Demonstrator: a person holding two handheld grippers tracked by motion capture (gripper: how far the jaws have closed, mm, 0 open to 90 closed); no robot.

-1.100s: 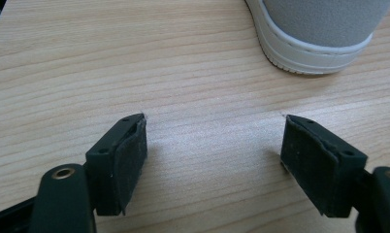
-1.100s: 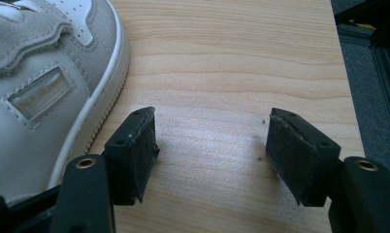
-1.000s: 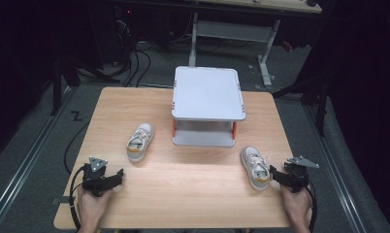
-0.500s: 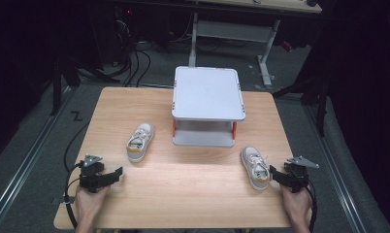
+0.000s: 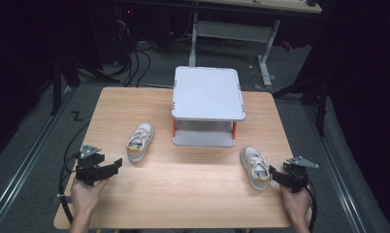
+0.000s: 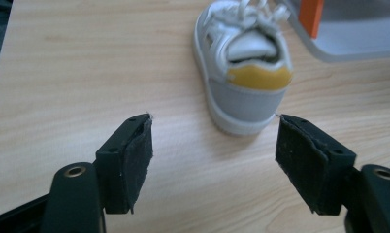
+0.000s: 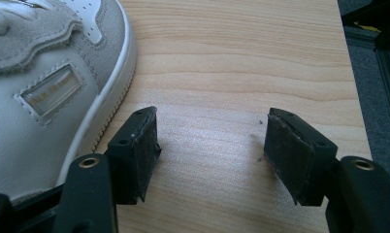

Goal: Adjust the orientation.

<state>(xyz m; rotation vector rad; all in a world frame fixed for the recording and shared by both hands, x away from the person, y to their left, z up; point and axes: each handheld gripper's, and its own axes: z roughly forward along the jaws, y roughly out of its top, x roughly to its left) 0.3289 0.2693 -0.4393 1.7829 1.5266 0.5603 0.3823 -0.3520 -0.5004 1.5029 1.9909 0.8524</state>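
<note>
L hand-held gripper (image 6: 213,145) behind shoe (image 6: 241,58)

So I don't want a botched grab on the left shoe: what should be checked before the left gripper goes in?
1. Left gripper jaws open, just been closing slightly, nothing between them: ok.
2. Left shoe heel faces the jaws, ahead of them: ok.
3. Jaws wider than the heel: ok.
4. Table bare between jaws and shoe: ok.
5. Right gripper open, beside the right shoe: ok.
6. Space on the rack: cannot tell.
</note>
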